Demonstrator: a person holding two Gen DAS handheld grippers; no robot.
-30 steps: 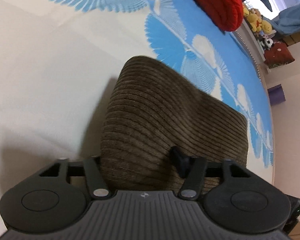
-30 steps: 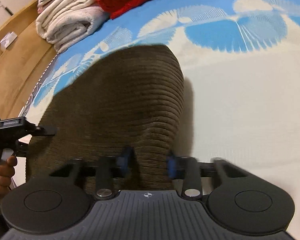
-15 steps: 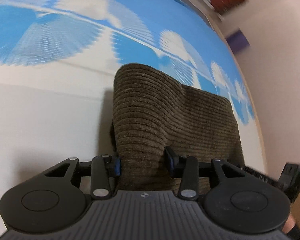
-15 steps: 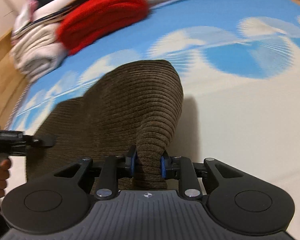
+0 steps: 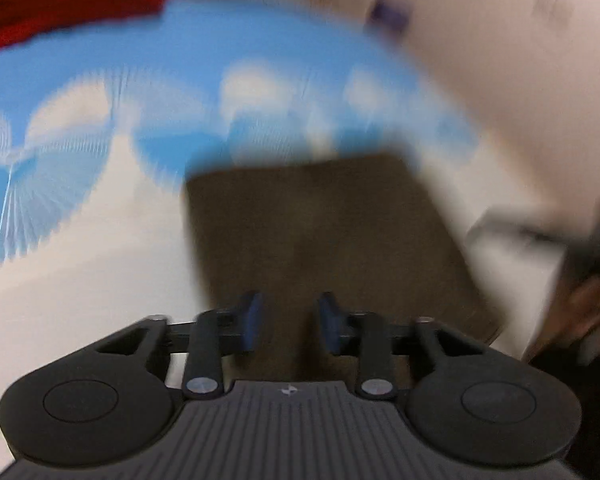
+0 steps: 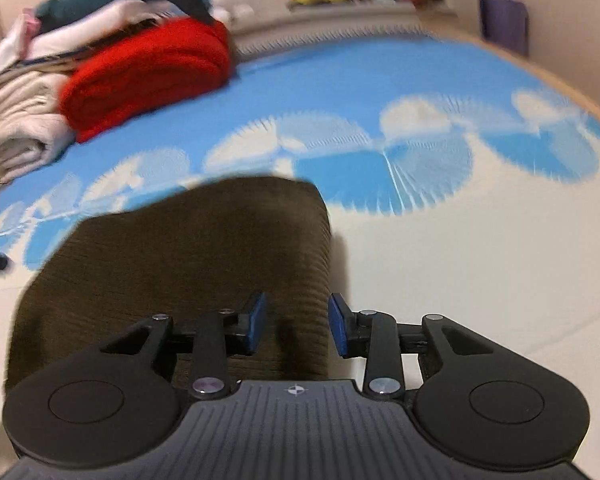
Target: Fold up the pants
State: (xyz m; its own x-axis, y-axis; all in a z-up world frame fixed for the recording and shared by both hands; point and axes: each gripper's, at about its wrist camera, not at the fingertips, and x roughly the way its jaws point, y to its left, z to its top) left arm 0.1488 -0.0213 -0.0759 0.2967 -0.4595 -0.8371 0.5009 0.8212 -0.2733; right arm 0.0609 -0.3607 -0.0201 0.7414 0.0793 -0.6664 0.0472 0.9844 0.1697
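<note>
Evidently you had laid the pants (image 6: pixel 188 272) down as a flat, squared brown corduroy packet on the bed (image 6: pixel 480 280), which suggests the fold was already made and you were letting go. Your right claw (image 6: pixel 296 322) was opening, its blue pads standing clear of the cloth at the packet's right edge, gripping nothing. Your left claw (image 5: pixel 288 322) was closing, yet its pads hung apart above the pants (image 5: pixel 320 240) without pinching them, so it was released too. The bedspread was cream with blue fan shapes. A folded red blanket (image 6: pixel 148 76) and pale linens (image 6: pixel 20 132) sat stacked at its far end.
</note>
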